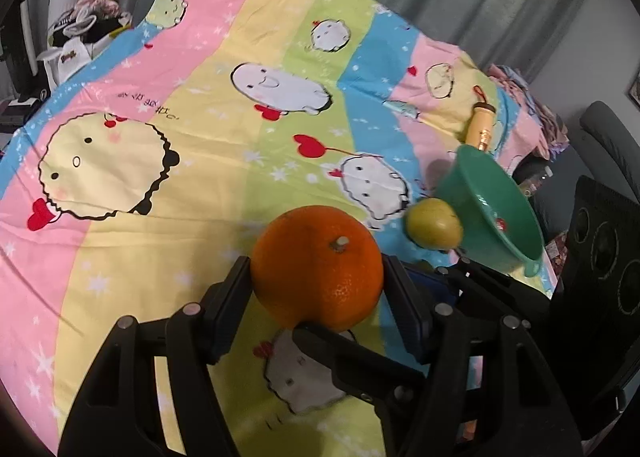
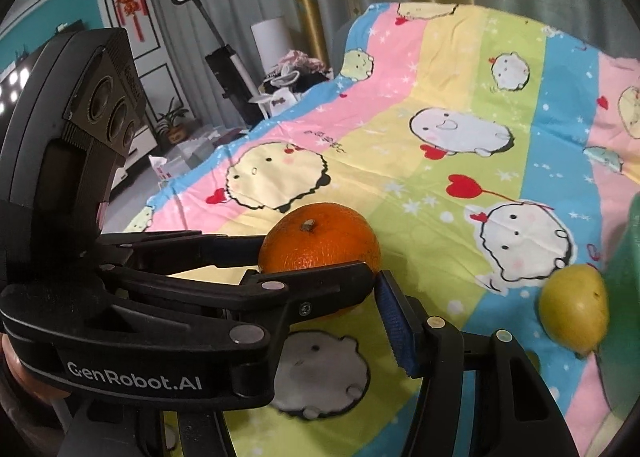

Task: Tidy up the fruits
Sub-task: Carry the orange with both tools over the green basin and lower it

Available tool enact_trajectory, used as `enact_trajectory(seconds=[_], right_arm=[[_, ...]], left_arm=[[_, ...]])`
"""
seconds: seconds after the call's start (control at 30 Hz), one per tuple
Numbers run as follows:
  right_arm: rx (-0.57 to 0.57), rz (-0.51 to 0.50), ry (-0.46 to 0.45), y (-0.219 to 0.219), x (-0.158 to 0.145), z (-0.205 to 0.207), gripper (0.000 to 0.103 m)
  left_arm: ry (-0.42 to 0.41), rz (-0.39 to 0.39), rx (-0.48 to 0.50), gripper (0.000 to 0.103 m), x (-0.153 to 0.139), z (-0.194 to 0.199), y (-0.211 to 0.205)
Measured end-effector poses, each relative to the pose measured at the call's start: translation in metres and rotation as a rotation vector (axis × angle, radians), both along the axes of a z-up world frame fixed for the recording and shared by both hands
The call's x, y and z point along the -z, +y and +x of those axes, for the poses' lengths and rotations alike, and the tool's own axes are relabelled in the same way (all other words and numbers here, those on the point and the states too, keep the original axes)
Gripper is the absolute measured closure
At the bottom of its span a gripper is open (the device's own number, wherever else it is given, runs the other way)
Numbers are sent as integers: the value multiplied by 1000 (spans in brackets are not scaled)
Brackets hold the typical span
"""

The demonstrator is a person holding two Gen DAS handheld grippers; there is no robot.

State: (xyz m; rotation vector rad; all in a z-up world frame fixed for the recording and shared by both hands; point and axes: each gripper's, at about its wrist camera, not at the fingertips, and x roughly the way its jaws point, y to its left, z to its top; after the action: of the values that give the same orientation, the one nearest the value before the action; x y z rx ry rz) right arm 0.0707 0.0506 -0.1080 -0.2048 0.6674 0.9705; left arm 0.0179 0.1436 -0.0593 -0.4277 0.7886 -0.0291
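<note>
While the left tongs (image 1: pixel 316 289) stand clamped on the orange (image 1: pixel 316 265) above the bedsheet (image 1: pixel 200 137), the right tongs' (image 2: pixel 384 297) state cannot be told; carry it level to the green bowl (image 1: pixel 492 213), clearing the pear (image 1: pixel 434 229).

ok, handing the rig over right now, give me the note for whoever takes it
Left tool: shut on the orange, one pad on each side.
Right tool: tucked in close under the left one; one finger is hidden, so I cannot tell its state or whether it touches the orange.
Pear: on the cartoon cloth, right beside the green bowl.
Bowl: no fruit visible inside.
Done: orange picked.
Left: probably orange into the bowl, then the pear.
</note>
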Motion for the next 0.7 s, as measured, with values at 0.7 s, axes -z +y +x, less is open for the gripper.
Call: enact_trajectory(seconds=[0.7], right_arm=[[-28,19,-68,-36,-26,-86,43]], left_arm=[[-56,63,-34,37,-37,-83,-47]])
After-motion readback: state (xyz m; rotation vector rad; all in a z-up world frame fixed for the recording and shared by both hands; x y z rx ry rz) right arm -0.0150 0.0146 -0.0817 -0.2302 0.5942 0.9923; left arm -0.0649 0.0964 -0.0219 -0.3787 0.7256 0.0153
